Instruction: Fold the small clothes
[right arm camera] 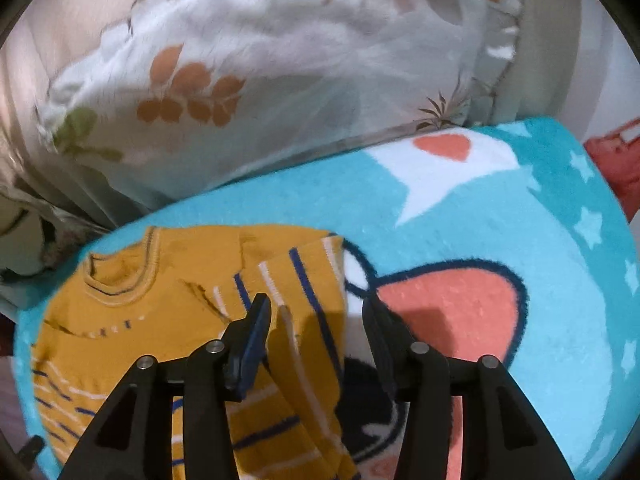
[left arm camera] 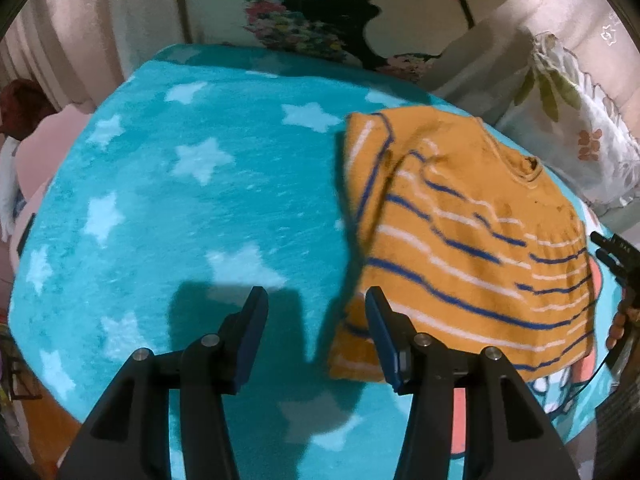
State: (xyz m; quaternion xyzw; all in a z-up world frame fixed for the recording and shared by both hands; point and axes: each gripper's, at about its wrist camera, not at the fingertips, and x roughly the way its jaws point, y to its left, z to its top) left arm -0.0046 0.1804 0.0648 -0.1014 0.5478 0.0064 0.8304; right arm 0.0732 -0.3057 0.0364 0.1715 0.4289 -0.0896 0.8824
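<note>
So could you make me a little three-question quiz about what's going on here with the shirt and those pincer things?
1. True or false: the left gripper is clamped on the orange striped shirt.
2. What pattern covers the turquoise blanket in the left wrist view? A) dots B) stars C) checks
3. Fill in: in the right wrist view, beyond the shirt lies a white floral ____.

Key: 1 false, its jaws stand open with nothing between them; 2 B; 3 pillow.
</note>
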